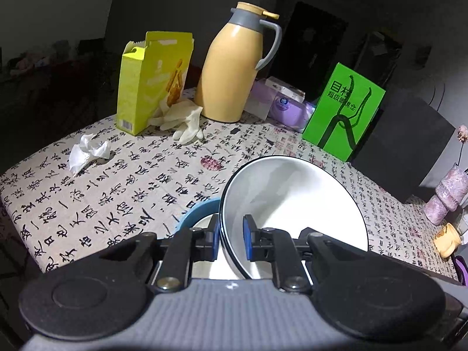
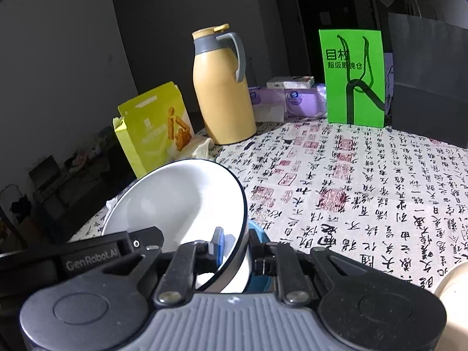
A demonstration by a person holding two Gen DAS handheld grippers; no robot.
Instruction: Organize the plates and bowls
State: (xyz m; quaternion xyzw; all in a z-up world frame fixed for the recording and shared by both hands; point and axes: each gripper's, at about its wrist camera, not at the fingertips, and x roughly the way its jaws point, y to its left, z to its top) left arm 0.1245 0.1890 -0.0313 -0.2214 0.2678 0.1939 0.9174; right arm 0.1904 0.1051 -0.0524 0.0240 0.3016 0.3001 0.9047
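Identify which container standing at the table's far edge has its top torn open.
The yellow snack box: its top flaps stand open, while the green paper bag shows only cord handles.

My right gripper [image 2: 234,245] has its fingers [image 2: 218,244] clamped on the rim of a white bowl [image 2: 178,199] with a dark edge, one blue pad inside the wall and the other outside. The bowl is tilted, its opening facing up and left. A blue dish [image 2: 259,263] shows just beneath it on the right. At lower left I see the black body of the other gripper [image 2: 87,257], touching the bowl's left side. The desk [image 2: 365,193] wears a calligraphy-print cloth. At its far edge stand a yellow carton [image 2: 152,128], a tan thermos jug [image 2: 222,93], purple tissue packs [image 2: 292,99] and a green bag [image 2: 355,79].
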